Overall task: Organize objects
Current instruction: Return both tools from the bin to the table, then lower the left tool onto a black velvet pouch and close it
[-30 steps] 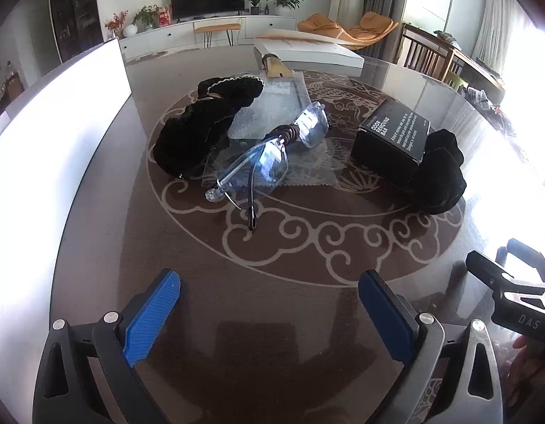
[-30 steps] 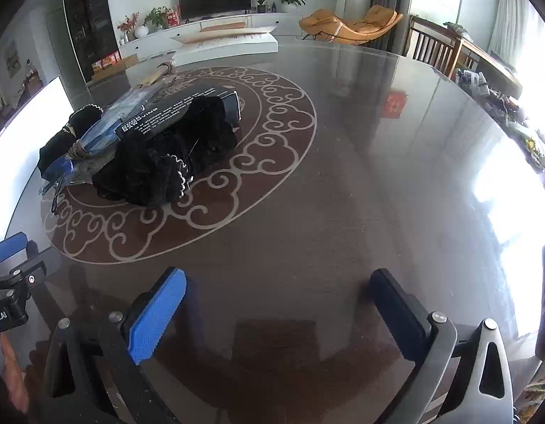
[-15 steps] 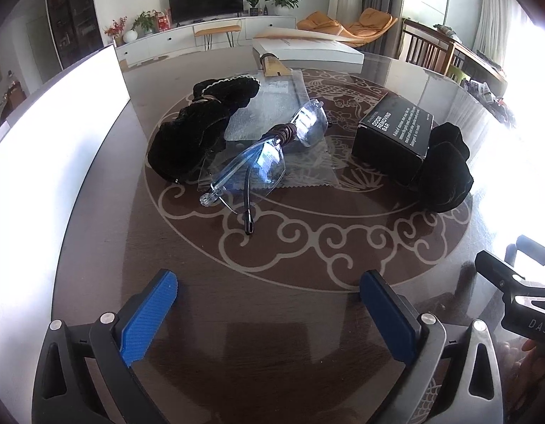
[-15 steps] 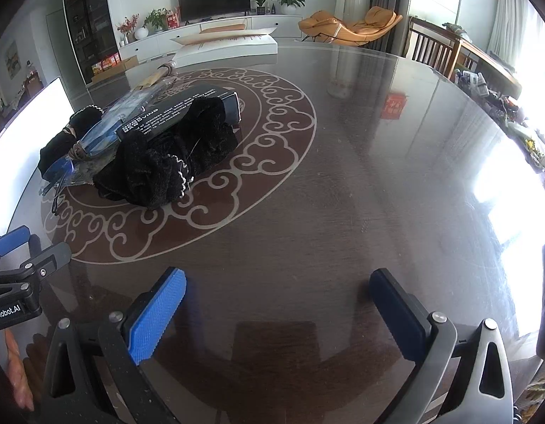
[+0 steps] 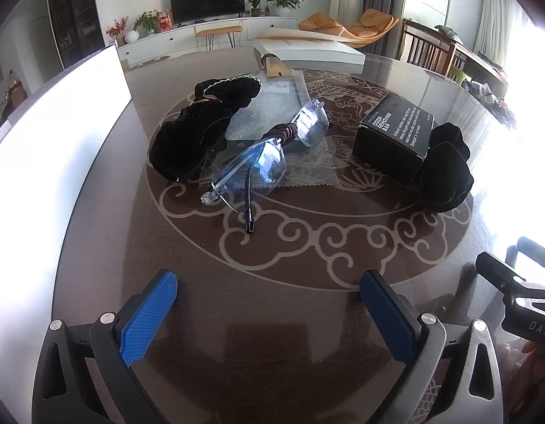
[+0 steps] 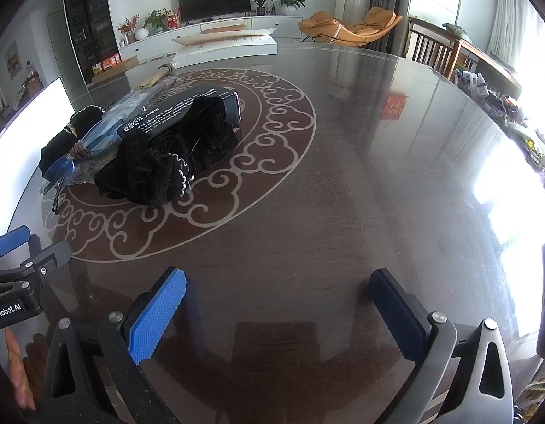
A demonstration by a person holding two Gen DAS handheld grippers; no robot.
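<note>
Currently both tools hang with fingers apart and empty: left gripper, right gripper. Only the left wrist view shows the glasses whole, beyond its fingers, between a black pouch on the left and a black box on the right. The right wrist view shows this cluster far left on the table.

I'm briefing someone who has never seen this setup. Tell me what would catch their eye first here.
First, the clear rimless glasses lying on plastic sleeves mid-table, inside the table's pale scroll-pattern ring. Flanking them are a black fuzzy pouch on the left and a black box on the right with another black pouch against it. Both hand-held grippers, left and right, hang open above bare tabletop, holding nothing.
</note>
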